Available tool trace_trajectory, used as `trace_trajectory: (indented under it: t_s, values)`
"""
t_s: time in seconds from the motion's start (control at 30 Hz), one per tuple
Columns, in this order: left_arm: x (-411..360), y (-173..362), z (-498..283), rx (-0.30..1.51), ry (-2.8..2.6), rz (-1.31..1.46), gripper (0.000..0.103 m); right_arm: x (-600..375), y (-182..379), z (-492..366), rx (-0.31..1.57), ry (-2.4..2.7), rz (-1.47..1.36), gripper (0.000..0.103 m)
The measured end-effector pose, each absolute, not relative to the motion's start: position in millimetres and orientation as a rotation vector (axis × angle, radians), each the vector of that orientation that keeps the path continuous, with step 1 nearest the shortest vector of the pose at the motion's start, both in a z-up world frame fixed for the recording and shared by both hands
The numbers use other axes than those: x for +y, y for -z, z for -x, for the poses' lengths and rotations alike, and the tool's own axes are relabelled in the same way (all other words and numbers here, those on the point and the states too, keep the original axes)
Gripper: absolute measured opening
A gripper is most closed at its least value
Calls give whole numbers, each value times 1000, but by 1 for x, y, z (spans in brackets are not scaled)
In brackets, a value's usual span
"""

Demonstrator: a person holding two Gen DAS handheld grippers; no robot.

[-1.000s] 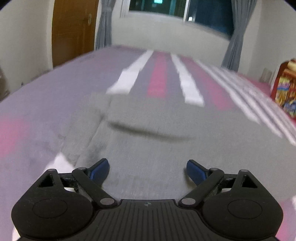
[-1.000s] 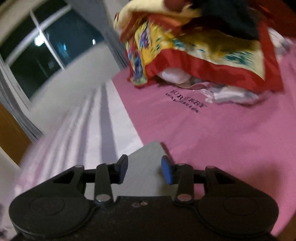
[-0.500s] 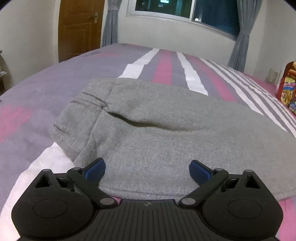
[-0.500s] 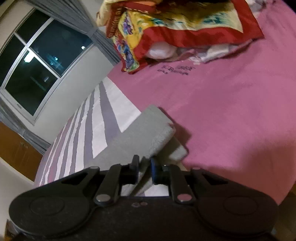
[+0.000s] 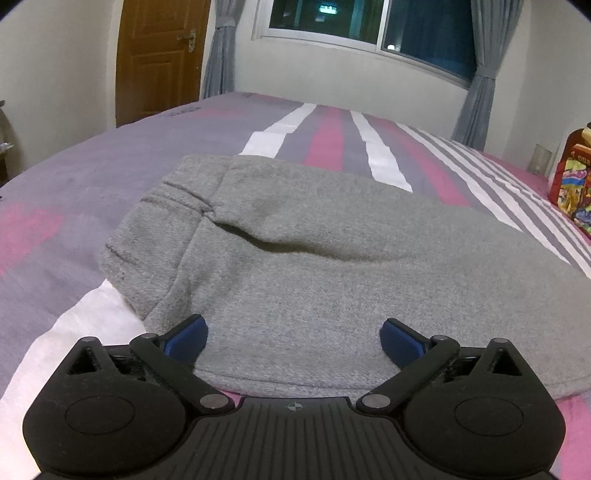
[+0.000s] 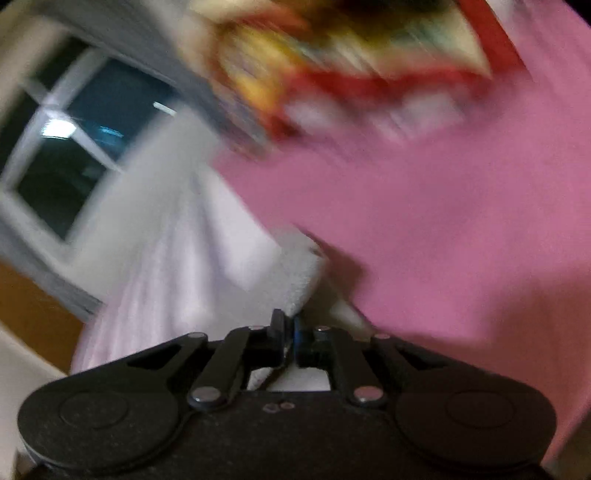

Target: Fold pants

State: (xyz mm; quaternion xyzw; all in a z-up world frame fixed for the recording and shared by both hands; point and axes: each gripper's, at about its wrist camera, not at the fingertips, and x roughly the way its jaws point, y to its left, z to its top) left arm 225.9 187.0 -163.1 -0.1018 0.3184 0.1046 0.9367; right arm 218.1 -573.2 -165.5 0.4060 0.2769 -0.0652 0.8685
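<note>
Grey fleece pants (image 5: 314, 258) lie spread across the striped bed in the left wrist view, waistband at the left, one layer folded over another. My left gripper (image 5: 293, 338) is open, its blue pads on either side of the near hem, just above the cloth. In the blurred right wrist view my right gripper (image 6: 289, 326) is shut on the end of a grey pant leg (image 6: 299, 273), which is lifted off the pink sheet.
The bed cover (image 5: 74, 184) has purple, pink and white stripes. A red and yellow patterned pile (image 6: 332, 55) sits on the pink sheet ahead of the right gripper and also shows at the right edge of the left wrist view (image 5: 572, 181). A door (image 5: 155, 55) and window (image 5: 369, 22) are behind.
My right gripper closed on the pant leg end and is now moving fast with it, blurring its view. The left gripper stays open and has settled near the hem.
</note>
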Motion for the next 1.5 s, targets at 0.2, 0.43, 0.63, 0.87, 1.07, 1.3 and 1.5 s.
trace_trajectory:
  t_s: [0.2, 0.43, 0.63, 0.87, 1.07, 1.3, 1.5]
  values:
    - [186, 165, -227, 648, -206, 204, 103, -576, 160, -187, 516, 95, -956, 25]
    - [186, 164, -228, 652, -205, 207, 103, -584, 165, -203, 547, 144, -1027, 24]
    - [206, 140, -201, 518, -241, 351, 102, -576, 164, -212, 592, 152, -1005, 23]
    - [276, 145, -184, 507, -315, 726, 63, -568, 160, -202, 598, 108, -949, 35]
    - [292, 157, -188, 478, -276, 866, 51, -554, 156, -209, 616, 116, -922, 49]
    - [289, 157, -182, 369, -223, 860, 24, -550, 158, -210, 603, 127, -935, 54]
    - [296, 177, -218, 500, -203, 857, 24, -543, 157, -214, 611, 148, -911, 56]
